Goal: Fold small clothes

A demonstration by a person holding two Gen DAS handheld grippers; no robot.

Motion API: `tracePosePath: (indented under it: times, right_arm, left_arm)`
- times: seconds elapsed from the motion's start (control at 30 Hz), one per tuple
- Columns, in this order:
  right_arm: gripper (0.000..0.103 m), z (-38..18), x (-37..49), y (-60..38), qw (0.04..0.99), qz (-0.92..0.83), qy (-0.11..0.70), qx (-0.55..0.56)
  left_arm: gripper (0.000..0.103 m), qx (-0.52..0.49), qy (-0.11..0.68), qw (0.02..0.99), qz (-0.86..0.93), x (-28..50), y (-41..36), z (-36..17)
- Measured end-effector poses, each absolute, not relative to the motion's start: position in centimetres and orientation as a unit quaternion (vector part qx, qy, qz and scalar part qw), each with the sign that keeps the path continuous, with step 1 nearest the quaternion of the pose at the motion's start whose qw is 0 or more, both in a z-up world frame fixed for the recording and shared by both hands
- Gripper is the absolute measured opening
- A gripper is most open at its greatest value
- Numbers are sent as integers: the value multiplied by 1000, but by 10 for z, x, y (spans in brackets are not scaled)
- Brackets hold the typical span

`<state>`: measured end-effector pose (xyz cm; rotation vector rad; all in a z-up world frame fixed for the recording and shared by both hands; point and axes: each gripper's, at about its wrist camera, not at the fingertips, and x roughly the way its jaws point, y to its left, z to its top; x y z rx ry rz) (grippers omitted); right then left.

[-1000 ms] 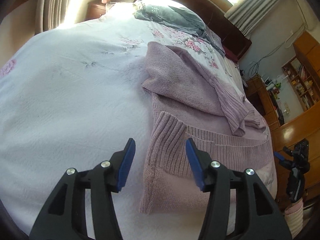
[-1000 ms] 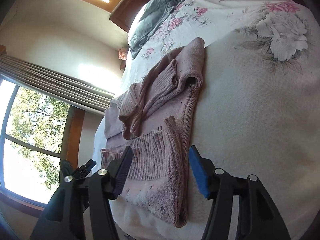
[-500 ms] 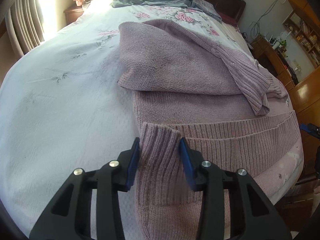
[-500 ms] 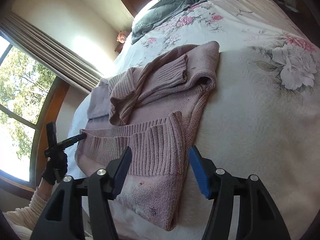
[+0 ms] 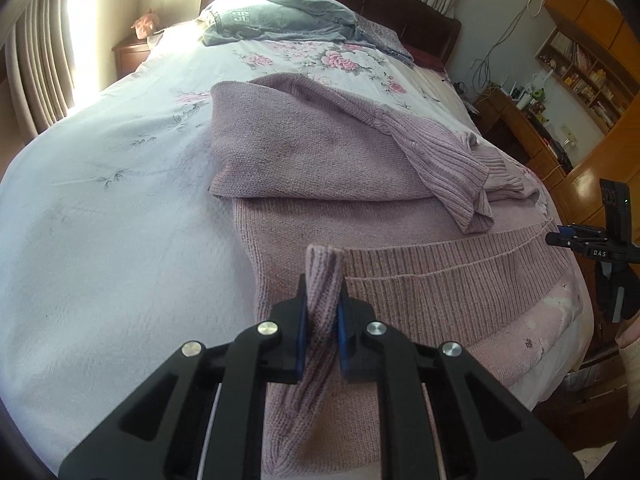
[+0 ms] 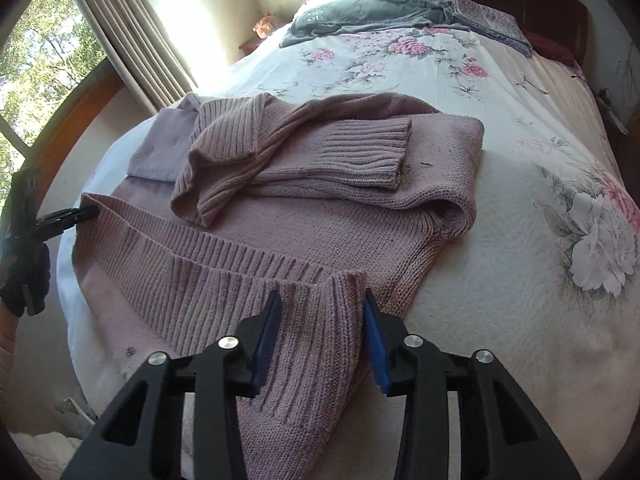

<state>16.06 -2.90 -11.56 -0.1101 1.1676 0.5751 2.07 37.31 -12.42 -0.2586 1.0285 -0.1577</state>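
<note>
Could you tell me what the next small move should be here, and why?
Probably close the right gripper. Its blue pads sit either side of the ribbed hem corner of the mauve sweater but with gaps, whereas the left gripper is already pinched on the other hem corner. Both corners need holding before lifting the hem toward the folded sleeves.

Daylight entered from the window (image 6: 44, 60) at left; glare blew out the pillow (image 5: 280, 16) and the wall behind it. Fisheye bending and dark vignette at edges. Focus was sharp throughout.

Home bedroom, floral-quilted bed (image 5: 120, 200), dark wooden headboard (image 5: 400, 20), curtained window (image 6: 60, 60), bookshelf (image 5: 580, 76)
</note>
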Motion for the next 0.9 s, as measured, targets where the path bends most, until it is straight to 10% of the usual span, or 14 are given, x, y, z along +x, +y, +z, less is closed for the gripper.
tracePosePath:
  times: [0.27,0.43,0.9]
  right_arm:
    - [29,-119,161,-25,786,273,552,-58]
    - [12,-113,154,-29,790,287,541,-42]
    - [9,-29,118,-84,824,340,439,112]
  left_arm:
    - [34,-111,529,840,-47,42,368,-157]
    - [9,-127,517,845,-54,39,369,-149]
    - [8,-201,373,895,-139,-2,386,-44]
